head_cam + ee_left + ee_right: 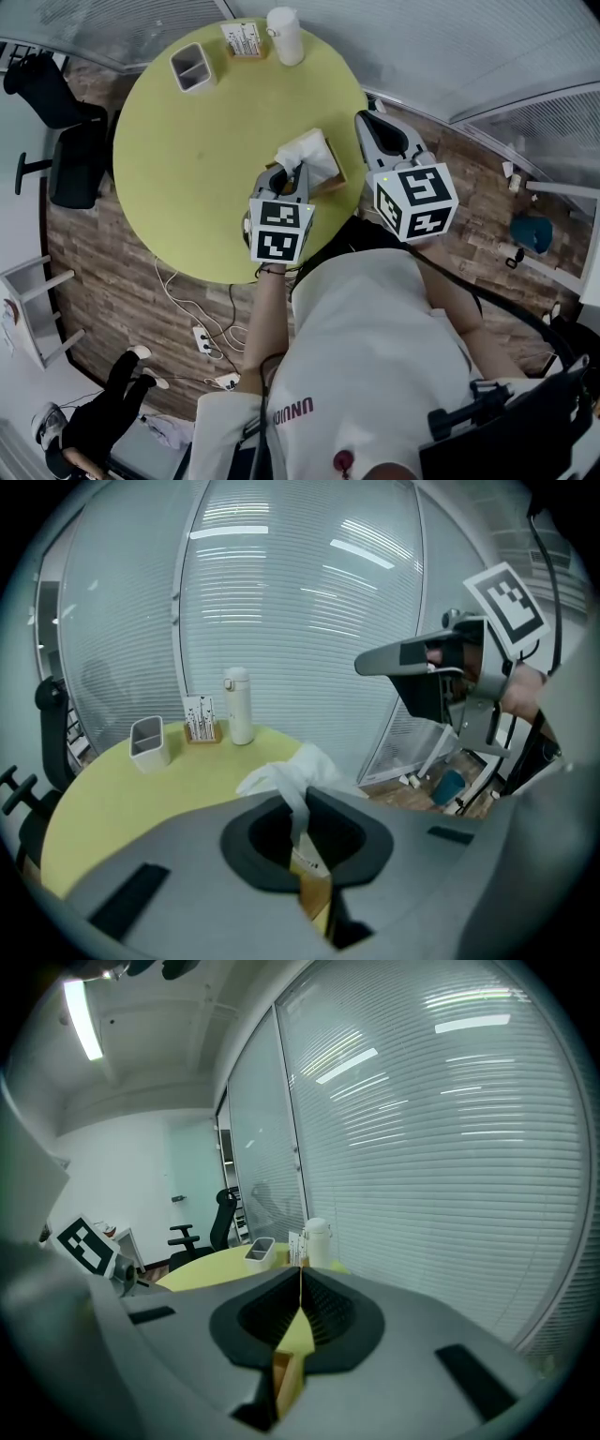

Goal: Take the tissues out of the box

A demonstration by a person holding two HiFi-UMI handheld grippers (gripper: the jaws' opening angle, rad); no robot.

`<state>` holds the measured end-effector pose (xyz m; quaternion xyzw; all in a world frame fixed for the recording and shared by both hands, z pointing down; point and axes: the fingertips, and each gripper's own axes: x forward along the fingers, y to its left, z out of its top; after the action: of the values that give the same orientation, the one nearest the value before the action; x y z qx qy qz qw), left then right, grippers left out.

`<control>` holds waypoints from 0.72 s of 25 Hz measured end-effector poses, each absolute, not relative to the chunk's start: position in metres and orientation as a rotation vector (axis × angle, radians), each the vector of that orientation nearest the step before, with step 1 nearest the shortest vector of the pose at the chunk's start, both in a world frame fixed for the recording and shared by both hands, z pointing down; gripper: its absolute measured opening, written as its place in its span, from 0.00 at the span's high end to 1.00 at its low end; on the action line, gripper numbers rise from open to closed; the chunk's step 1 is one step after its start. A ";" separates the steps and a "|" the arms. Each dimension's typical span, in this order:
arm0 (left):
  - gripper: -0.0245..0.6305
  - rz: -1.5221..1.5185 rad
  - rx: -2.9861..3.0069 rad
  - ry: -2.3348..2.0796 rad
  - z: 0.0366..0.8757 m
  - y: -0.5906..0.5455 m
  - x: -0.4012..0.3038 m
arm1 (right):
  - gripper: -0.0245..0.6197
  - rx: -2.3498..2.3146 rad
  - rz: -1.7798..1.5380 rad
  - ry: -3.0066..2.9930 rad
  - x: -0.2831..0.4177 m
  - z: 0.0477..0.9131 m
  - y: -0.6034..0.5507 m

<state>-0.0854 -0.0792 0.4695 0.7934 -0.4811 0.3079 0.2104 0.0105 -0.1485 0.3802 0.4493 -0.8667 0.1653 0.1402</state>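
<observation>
My left gripper (298, 810) has its jaws pinched tight on a crumpled white tissue (289, 776). The tissue runs as a narrow twisted strip up from the brown wooden tissue box (334, 178) and spreads out rumpled beyond my jaw tips. The box sits near my edge of the round yellow-green table (187, 169). My right gripper (300, 1283) hangs beside the box, its jaws pressed together on nothing.

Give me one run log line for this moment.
left gripper: shut on tissue | tissue: partly out of box | right gripper: shut, empty
</observation>
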 end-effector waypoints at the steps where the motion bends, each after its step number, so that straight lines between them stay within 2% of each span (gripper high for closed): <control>1: 0.93 0.849 2.209 -1.342 0.468 -0.080 -0.085 | 0.93 1.296 0.476 -2.505 0.010 0.380 -0.148; 18: 0.93 0.739 2.331 -1.472 0.430 -0.089 -0.088 | 0.93 1.264 0.461 -2.519 0.001 0.378 -0.147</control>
<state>-0.0883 -0.0894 0.4299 0.8083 -0.5104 0.2564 0.1430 0.0011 -0.1469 0.3778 0.4382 -0.8730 0.1597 0.1424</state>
